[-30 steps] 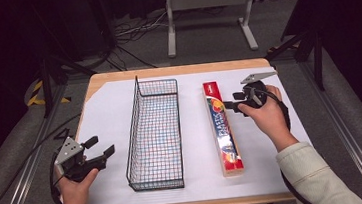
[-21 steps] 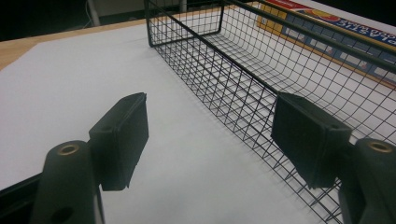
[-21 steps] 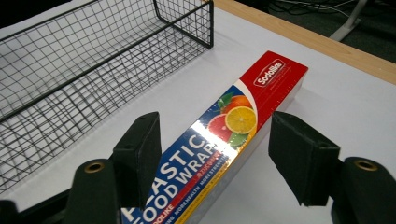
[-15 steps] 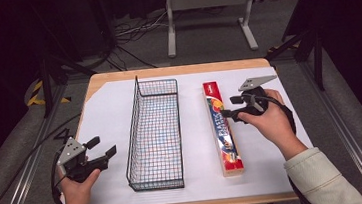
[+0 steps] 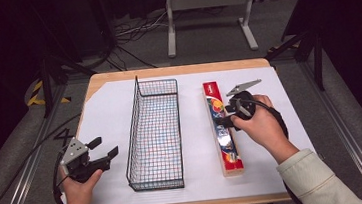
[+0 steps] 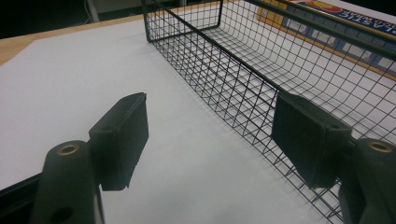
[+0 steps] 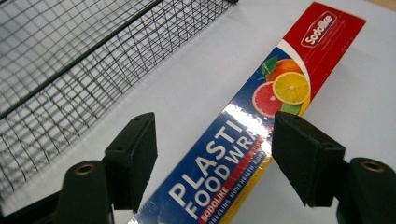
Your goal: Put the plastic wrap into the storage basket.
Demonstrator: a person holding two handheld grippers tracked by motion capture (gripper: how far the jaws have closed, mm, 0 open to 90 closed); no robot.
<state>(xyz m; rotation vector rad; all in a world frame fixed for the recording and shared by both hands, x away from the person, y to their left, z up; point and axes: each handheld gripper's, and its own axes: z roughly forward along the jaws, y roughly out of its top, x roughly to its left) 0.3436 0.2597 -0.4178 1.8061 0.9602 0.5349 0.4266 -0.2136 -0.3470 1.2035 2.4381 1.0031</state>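
Your right gripper (image 5: 231,115) hovers over the food wrap box (image 5: 221,128).

On the counter (image 5: 176,71), the wire basket (image 5: 155,134) lies left of the box; your right jaws, just opening, straddle it without pressing, while your left gripper (image 5: 104,147) stands open, empty, near-left.

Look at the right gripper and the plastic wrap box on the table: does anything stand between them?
Nothing visible does. The right gripper hangs open over the plastic wrap box, its fingers straddling the box with bare space on each side. The wire basket stands off to one side.
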